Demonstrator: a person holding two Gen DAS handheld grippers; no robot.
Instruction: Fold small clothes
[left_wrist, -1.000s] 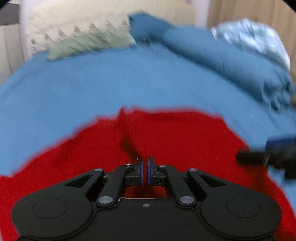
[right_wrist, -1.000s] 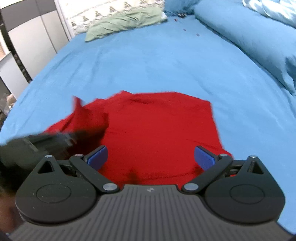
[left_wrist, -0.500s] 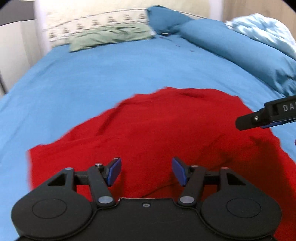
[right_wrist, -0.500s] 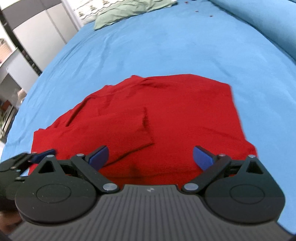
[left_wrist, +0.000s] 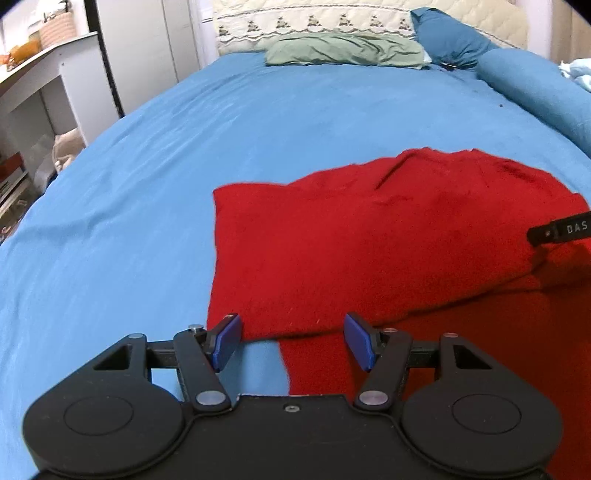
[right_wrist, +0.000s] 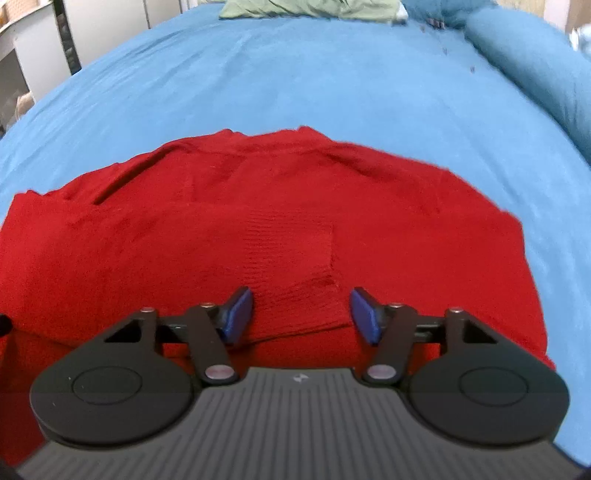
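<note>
Left gripper (left_wrist: 291, 341) hangs with its blue pads spread wide apart, nothing between them, right over the near left corner of the red sweater (left_wrist: 369, 236), where a strip of blue sheet shows between the fingers. Right gripper (right_wrist: 301, 314) is spread just as wide and grips nothing; it sits low above the ribbed cuff (right_wrist: 295, 266) of a sleeve folded across the sweater's middle. The cuff's end lies between the two blue pads, though contact cannot be judged from here. In the left wrist view one black finger of the right gripper pokes in at the right edge, above the sweater.

The sweater lies flat on the bed (left_wrist: 184, 147), spread wide, a folded layer lying on top of its body and a crease running near its far edge. Blue sheet surrounds it on the far and left sides. Up at the head of the bed, a green pillow (left_wrist: 343, 53) rests against a cream patterned headboard (left_wrist: 314, 26), and a blue bolster (left_wrist: 535, 88) runs down the right side. White shelving (left_wrist: 48, 85) stands left of the bed.
</note>
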